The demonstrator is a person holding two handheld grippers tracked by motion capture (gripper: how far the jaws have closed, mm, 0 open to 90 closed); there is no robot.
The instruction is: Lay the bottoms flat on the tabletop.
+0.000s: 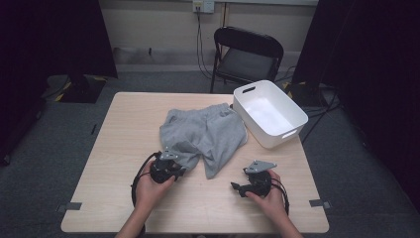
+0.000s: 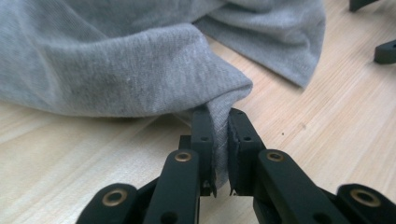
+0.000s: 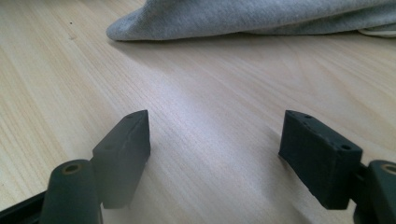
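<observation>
Left gripper (image 2: 220,140) pinches the grey shorts (image 1: 205,134) (at a hem corner); right gripper (image 3: 217,154) gapes wide, holding nothing.

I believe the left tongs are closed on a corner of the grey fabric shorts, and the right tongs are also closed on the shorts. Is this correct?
Not fully. The left tongs are indeed closed on a corner of the grey fabric shorts. The right tongs, however, are open and hold nothing: the right gripper view shows their jaws wide apart above the bare light wooden table, with the shorts lying farther off.
</observation>
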